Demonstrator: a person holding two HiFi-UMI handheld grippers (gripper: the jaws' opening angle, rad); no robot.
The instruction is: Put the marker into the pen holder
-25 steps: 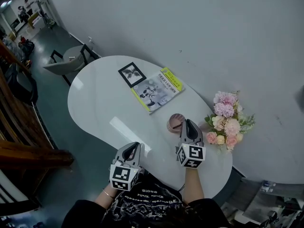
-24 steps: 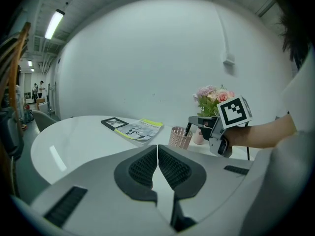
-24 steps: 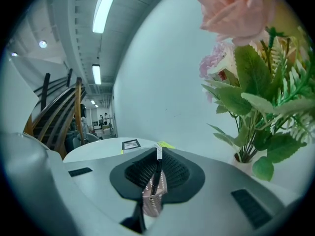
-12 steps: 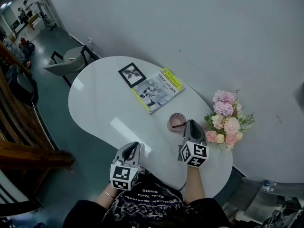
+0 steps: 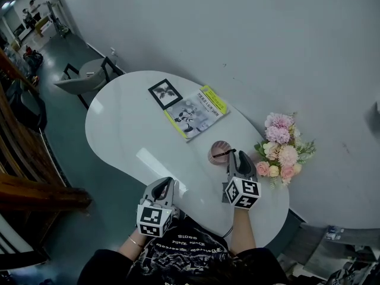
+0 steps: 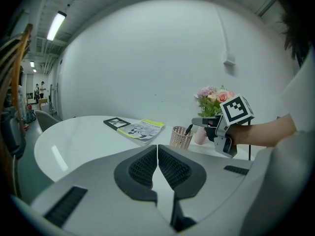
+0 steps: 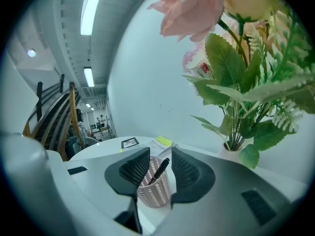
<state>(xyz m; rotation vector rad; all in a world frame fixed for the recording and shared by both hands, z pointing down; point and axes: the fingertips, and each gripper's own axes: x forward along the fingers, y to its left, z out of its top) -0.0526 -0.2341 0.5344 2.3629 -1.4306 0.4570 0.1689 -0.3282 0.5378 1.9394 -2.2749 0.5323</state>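
Note:
The pink mesh pen holder (image 5: 219, 153) stands on the white table (image 5: 127, 132), and the black marker (image 5: 224, 154) leans inside it with its top sticking out. My right gripper (image 5: 237, 155) sits just right of the holder with its jaws opening. In the right gripper view the marker (image 7: 159, 170) and holder (image 7: 155, 191) show between the parted pads, which do not touch the marker. My left gripper (image 5: 165, 184) hovers at the table's near edge, shut and empty. In the left gripper view its pads (image 6: 147, 167) meet, with the holder (image 6: 180, 137) beyond.
A vase of pink flowers (image 5: 279, 146) stands right of the holder, close to my right gripper. A magazine (image 5: 196, 113) and a framed photo (image 5: 165, 92) lie farther back. A chair (image 5: 89, 76) stands beyond the table's far left end.
My right gripper's jaws have parted and let go of the marker, which now leans in the holder. That gripper has drawn back slightly. The left gripper has stayed put.

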